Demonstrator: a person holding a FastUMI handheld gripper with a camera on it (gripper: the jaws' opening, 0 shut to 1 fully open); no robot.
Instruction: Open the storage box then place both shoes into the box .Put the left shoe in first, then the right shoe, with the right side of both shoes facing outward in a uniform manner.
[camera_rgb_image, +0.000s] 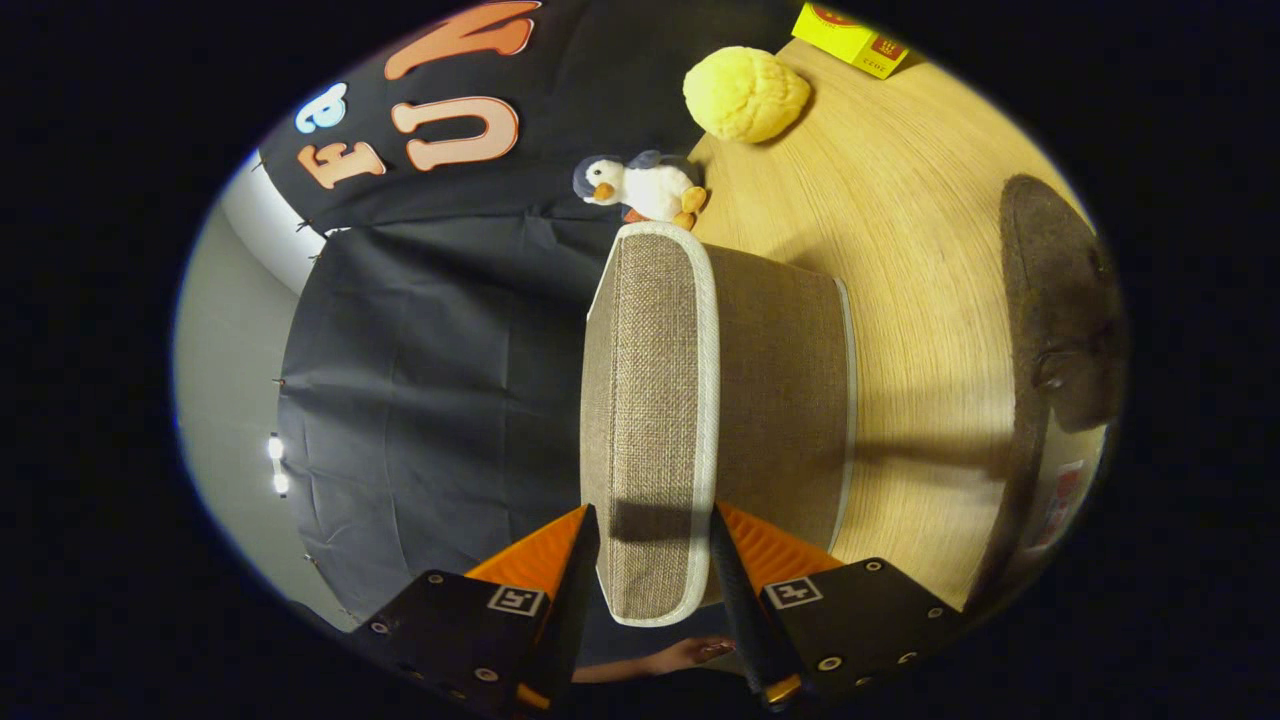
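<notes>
A light wooden table (900, 230) carries a woven fabric storage box (770, 390), a toy penguin (645, 187) just beyond it, a yellow plush ball (745, 93), a yellow carton (850, 37) and a dark shoe (1060, 300).

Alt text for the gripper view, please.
The gripper is shut on the fabric box's lid, both fingers pressing its edge. Beyond sit a toy penguin, a yellow plush and a yellow carton on the wooden table.
</notes>
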